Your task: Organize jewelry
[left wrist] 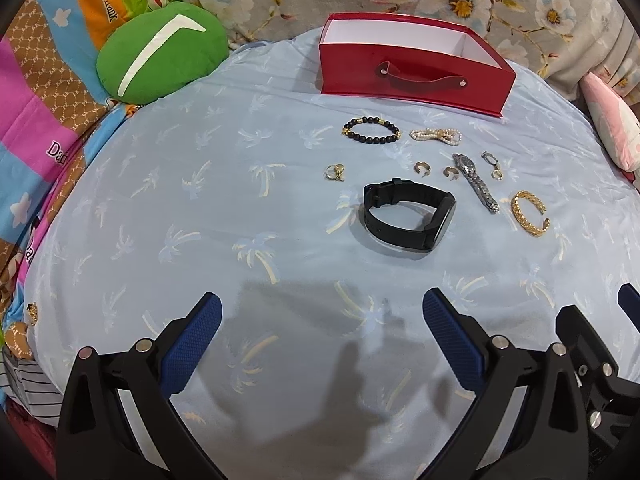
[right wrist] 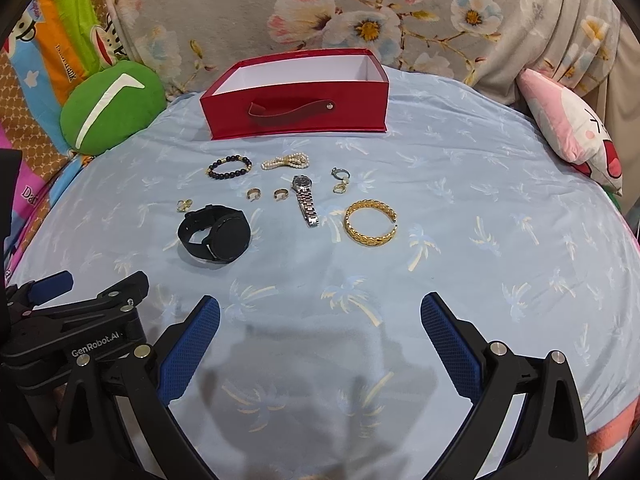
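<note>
An open red box (left wrist: 416, 80) (right wrist: 296, 110) with a white inside stands at the back of the blue cloth. In front of it lie a black bead bracelet (left wrist: 372, 131) (right wrist: 230, 167), a pearl bracelet (left wrist: 436, 136) (right wrist: 286, 161), several small rings and earrings (right wrist: 255, 193), a silver watch (left wrist: 476, 182) (right wrist: 306, 200), a gold cuff bangle (left wrist: 530, 214) (right wrist: 371, 222) and a black watch (left wrist: 410, 220) (right wrist: 216, 238). My left gripper (left wrist: 322, 312) and right gripper (right wrist: 320, 312) both stand open, empty, well short of the jewelry.
A green cushion (left wrist: 160, 52) (right wrist: 110, 106) sits at the back left, a pink plush (right wrist: 572, 128) at the back right. Floral fabric (right wrist: 360, 12) rises behind the box. The left gripper's body (right wrist: 72, 320) shows beside the right one.
</note>
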A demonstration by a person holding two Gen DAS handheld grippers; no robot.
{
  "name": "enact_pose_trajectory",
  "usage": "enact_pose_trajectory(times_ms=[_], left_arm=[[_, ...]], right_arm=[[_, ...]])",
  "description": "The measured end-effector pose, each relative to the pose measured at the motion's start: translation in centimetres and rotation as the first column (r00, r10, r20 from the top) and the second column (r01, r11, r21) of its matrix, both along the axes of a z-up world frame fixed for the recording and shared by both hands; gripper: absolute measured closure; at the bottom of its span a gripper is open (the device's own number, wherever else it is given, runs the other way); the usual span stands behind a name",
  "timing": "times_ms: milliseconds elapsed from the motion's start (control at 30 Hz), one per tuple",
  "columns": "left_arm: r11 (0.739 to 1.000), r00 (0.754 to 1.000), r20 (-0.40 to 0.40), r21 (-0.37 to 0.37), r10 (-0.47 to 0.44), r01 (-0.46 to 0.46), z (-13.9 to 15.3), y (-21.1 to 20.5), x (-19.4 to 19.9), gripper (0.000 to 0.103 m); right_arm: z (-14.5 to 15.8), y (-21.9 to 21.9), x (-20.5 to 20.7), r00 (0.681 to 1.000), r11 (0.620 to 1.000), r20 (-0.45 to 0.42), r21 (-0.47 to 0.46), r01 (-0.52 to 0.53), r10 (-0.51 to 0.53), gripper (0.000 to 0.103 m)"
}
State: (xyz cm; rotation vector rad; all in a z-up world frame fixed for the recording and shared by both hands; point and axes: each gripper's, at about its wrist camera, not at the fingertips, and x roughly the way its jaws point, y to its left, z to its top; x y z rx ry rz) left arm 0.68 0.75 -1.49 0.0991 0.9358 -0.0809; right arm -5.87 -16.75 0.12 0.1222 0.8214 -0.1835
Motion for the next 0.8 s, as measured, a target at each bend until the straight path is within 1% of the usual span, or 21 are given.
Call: enact_pose_trajectory(times_ms=[400, 800], left_arm=[[1.0, 1.0, -0.029, 0.003, -0.01, 0.011, -0.9, -1.1, 2.1, 0.005], [0.998, 0.996, -0.07, -0.004, -0.06, 0.06, -2.6, -4.0, 4.8, 0.005]], right_arm=[[-1.2, -2.2, 2.1, 0.999, 0.999, -0.027, 0.022, 0.027, -0.026, 0.005], [-2.5, -5.2, 4.2, 0.995, 0.996, -0.052, 0.033, 0.083, -0.081, 0.005]])
